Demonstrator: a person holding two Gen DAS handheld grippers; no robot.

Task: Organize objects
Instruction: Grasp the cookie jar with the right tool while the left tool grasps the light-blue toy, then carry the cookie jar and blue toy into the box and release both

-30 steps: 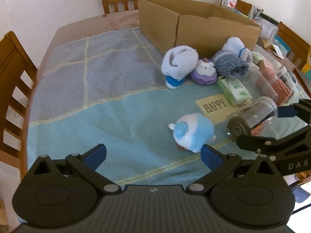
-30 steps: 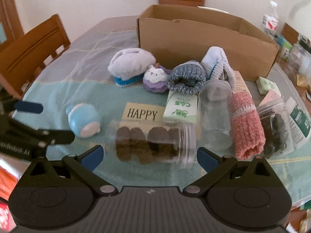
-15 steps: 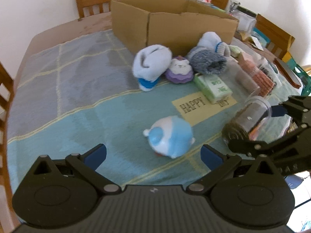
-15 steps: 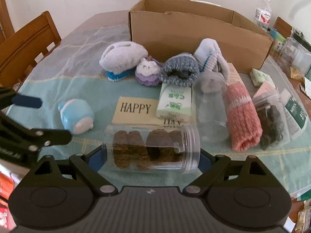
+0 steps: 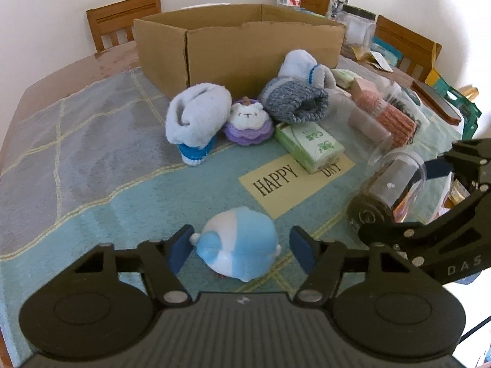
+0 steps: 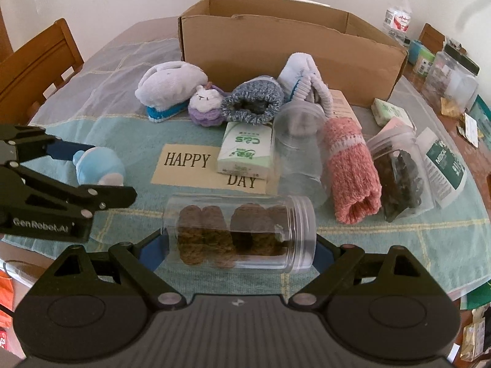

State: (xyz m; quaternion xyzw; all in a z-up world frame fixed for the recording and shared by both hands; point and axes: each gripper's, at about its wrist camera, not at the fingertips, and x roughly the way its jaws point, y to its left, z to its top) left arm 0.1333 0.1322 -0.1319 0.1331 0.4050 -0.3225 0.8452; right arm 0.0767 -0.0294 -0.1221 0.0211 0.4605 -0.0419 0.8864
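Closing around the blue-and-white plush toy (image 5: 237, 243) lying on the counter (image 5: 92, 153) in front of the "HAPPY DAY" card (image 5: 294, 181), left gripper (image 5: 241, 247) fingers not yet pressing; soft, light, best squeezed across its round middle. Straddling the clear cookie jar (image 6: 242, 234) lying beside the card, right gripper (image 6: 241, 250) fingers at both ends and easing slightly wider; rigid, slick, prone to rolling. Both pitched steeply downward.

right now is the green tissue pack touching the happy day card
Touching. In the right wrist view the green tissue pack lies on the happy day card, covering its upper right part between the two words.
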